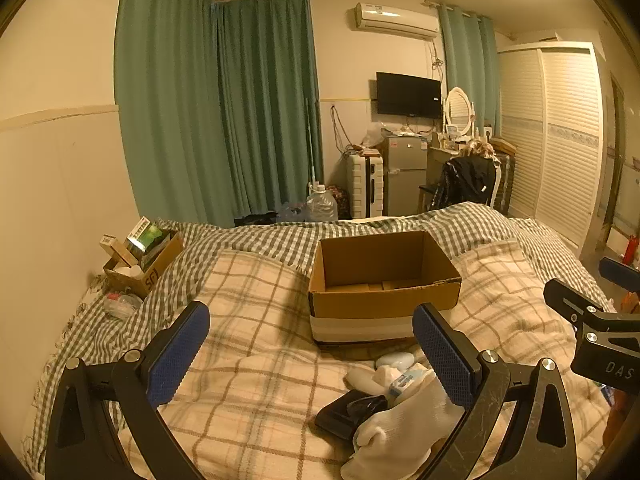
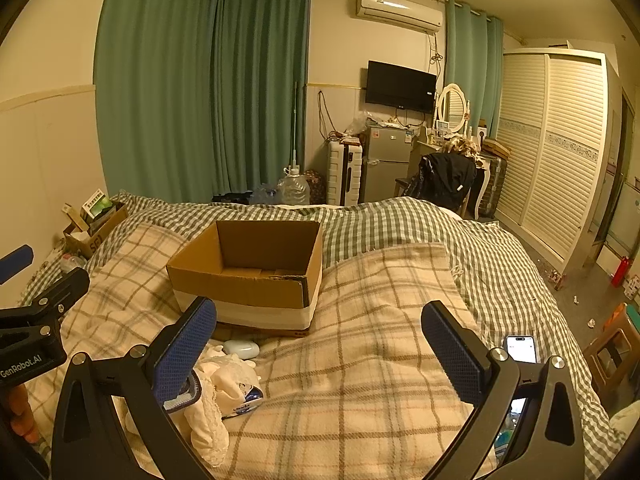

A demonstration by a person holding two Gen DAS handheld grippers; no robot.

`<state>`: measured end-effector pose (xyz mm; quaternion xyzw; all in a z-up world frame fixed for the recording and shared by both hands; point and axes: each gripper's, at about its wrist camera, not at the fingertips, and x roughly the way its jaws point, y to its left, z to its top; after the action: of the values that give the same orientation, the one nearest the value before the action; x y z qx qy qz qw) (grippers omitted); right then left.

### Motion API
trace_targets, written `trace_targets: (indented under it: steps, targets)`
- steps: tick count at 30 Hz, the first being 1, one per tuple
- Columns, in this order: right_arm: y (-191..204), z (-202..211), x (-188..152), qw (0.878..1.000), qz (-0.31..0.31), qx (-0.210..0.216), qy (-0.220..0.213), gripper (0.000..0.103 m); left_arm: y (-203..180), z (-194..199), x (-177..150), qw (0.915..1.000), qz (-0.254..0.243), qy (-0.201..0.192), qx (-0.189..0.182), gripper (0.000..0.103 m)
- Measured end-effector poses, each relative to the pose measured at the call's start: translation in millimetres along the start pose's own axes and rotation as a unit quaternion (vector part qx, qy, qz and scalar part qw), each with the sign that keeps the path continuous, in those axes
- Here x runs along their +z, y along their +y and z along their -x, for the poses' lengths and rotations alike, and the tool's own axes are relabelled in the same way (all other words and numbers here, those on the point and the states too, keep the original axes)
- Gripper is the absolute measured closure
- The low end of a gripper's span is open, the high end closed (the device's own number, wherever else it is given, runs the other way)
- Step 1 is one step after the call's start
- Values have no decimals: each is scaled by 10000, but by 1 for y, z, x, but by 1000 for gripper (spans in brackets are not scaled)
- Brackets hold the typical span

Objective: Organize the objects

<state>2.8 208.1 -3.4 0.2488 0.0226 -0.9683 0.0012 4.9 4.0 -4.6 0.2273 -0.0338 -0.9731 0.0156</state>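
**Loose pile sitting nearer the left gripper, box straight ahead of it**

The left gripper (image 1: 310,350) is hovering low over the plaid blanket (image 1: 248,320) with its jaws spread wide and nothing between them. The right gripper (image 2: 320,346) is also hanging open and empty, over bare blanket.

The things to sort are lying in a small heap just in front of the cardboard box (image 1: 384,280), on its near side: a white sock (image 1: 404,420), a dark flat case (image 1: 340,414), a small blue-and-white packet (image 1: 404,380) and a pale rounded case (image 1: 394,360). In the left wrist view the heap is sitting under and just inside the right-hand finger, so it is lying off-centre toward that side of the jaws. In the right wrist view the same heap is falling at and outside the left-hand finger, partly hidden behind it.

Judgement: the left gripper is looking nearer and better lined up; a small shift sideways should centre the sock. The sock's long axis is running roughly diagonally from near the camera toward the box. The box is standing open-topped and looks empty. A lit phone (image 2: 521,349) is lying on the bed at the right gripper's outer side.
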Motion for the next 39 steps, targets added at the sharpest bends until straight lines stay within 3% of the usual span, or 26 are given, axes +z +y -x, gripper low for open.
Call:
trace_targets:
  steps: [32,39]
  targets:
    - [1,0,-3,10000,30,44,9,0,-6,-5,-5,9998,-90,197,-43,0]
    - [-3,10,5,10000,48,75,-43,0,-16,5,3,9993,-333,128,-60,0]
